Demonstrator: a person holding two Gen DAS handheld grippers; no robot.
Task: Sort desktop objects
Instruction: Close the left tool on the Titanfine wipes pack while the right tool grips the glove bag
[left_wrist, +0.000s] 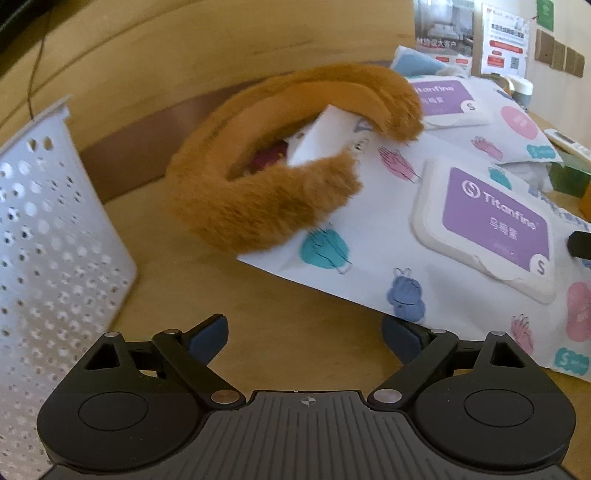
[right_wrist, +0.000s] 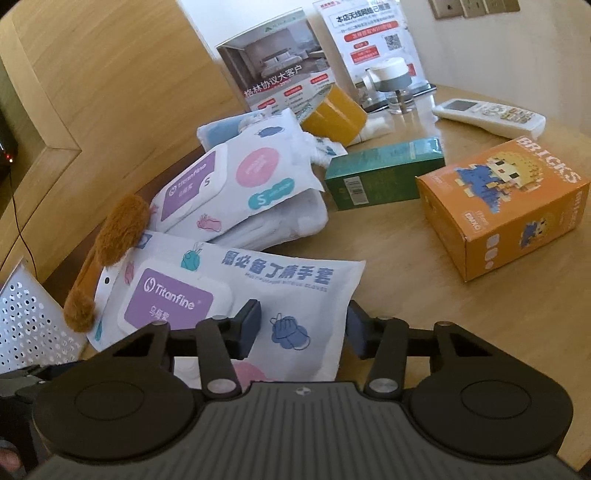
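Note:
A white glove packet (right_wrist: 236, 291) with a purple Titanfine label lies on the wooden table (right_wrist: 391, 258). Its near right corner sits between the fingers of my right gripper (right_wrist: 303, 328). The jaws stand partly apart: the left finger lies over the packet's face and the right finger is at its edge, with no visible squeeze. A brown furry headband (left_wrist: 258, 199) rests on the packet's far end (left_wrist: 480, 221), with a white card inside its loop. My left gripper (left_wrist: 306, 338) hovers open over bare wood in front of the headband, holding nothing.
A white perforated basket (left_wrist: 55, 240) stands at the left. Behind the packet lie a second glove packet (right_wrist: 236, 192), a green box (right_wrist: 384, 177), an orange BRICKS box (right_wrist: 506, 206), a yellow tape roll (right_wrist: 332, 114), a remote (right_wrist: 487, 114) and standing leaflets (right_wrist: 273, 62).

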